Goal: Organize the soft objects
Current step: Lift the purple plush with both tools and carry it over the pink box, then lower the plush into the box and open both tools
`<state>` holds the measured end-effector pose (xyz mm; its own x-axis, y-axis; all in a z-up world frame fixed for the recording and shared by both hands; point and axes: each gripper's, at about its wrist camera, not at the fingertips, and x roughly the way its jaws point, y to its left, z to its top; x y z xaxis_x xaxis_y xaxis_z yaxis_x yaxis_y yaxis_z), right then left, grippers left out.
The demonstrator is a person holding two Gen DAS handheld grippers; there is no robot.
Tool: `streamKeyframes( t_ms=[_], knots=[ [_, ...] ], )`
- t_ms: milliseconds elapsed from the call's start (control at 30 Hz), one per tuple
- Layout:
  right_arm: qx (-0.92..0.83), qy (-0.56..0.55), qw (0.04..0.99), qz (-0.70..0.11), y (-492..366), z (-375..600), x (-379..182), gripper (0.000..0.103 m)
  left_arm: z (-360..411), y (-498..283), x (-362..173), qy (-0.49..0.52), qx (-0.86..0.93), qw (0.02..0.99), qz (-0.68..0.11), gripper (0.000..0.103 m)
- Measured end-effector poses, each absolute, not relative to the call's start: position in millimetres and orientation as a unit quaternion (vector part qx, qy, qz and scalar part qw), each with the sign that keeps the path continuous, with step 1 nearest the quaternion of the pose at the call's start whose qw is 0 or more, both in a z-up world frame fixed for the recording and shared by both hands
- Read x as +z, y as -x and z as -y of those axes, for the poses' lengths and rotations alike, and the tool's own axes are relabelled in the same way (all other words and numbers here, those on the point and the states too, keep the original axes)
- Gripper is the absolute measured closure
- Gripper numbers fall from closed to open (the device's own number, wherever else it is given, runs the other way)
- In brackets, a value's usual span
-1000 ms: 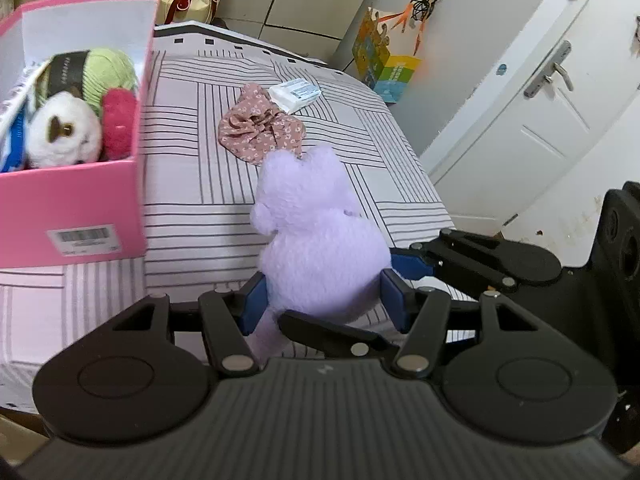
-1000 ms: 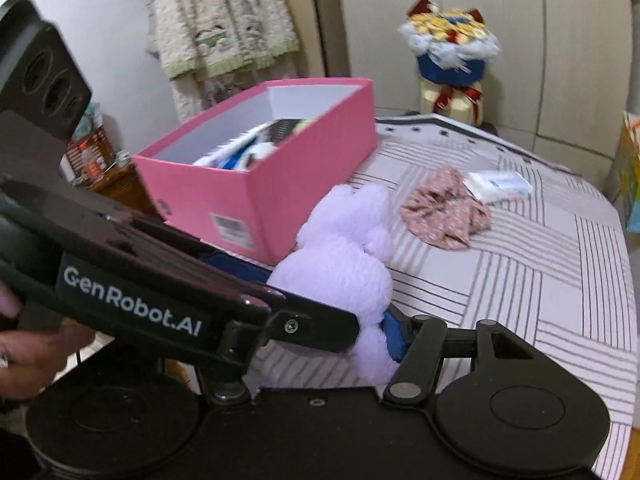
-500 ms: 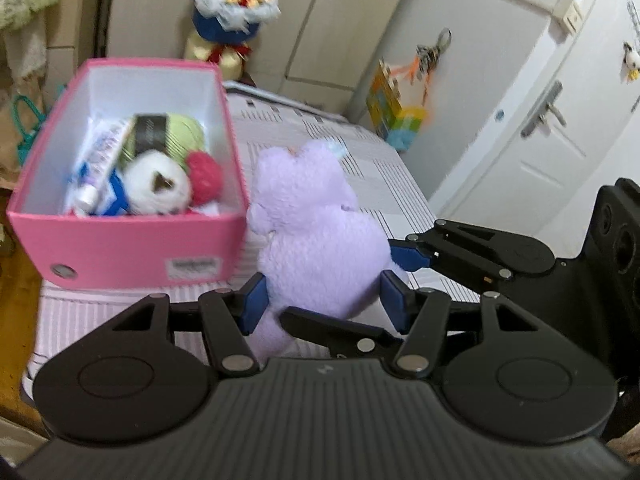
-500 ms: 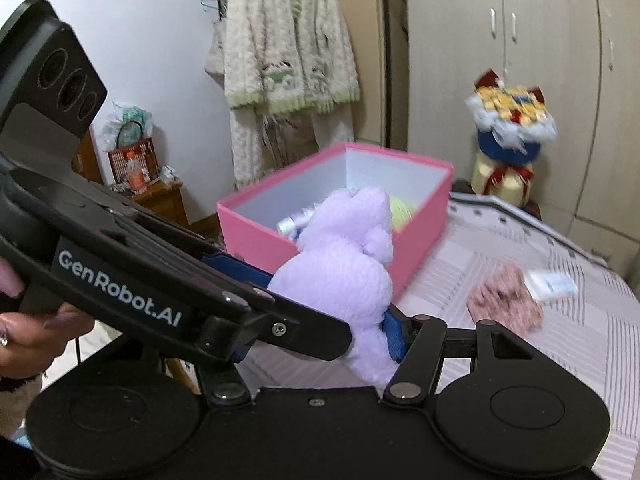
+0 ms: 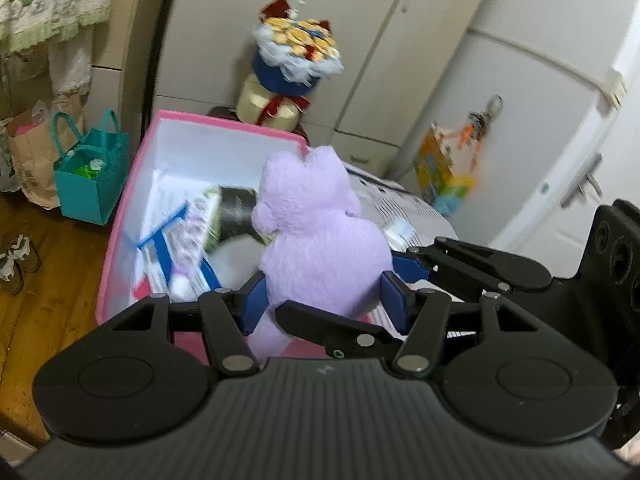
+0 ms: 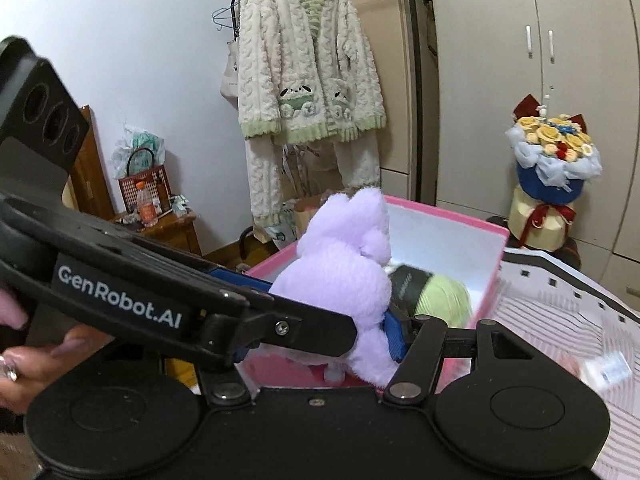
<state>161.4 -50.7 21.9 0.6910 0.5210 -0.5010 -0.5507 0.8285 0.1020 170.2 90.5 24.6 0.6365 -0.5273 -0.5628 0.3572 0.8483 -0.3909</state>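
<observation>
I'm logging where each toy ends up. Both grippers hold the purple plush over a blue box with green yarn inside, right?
Not quite: the box is pink, not blue, as the right wrist view shows. Both grippers do hold the purple plush over it, and green yarn lies inside.

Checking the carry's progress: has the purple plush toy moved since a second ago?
Yes. The purple plush toy, gripped by both grippers, was over the striped bedcover beside the pink box; it is now above the box's open top.
</observation>
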Motion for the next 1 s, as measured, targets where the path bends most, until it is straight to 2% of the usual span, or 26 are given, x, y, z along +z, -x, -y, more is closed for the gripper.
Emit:
streamKeyframes(
  t_ms=[300, 600, 1000],
  knots=[
    [0.296, 0.003, 0.899, -0.321, -249, 28, 8, 0.036, -120, -244, 5, 0.175, -0.209, 0.890, -0.366, 0.044],
    [0.295, 0.041, 0.877, -0.377, -301, 7, -11, 0.036, -132, -289, -23, 0.207, -0.184, 0.877, -0.393, 0.044],
    [0.308, 0.077, 0.881, -0.350, -299, 9, -10, 0.032, -126, -282, -27, 0.170, -0.158, 0.905, -0.358, 0.041]
  ],
)
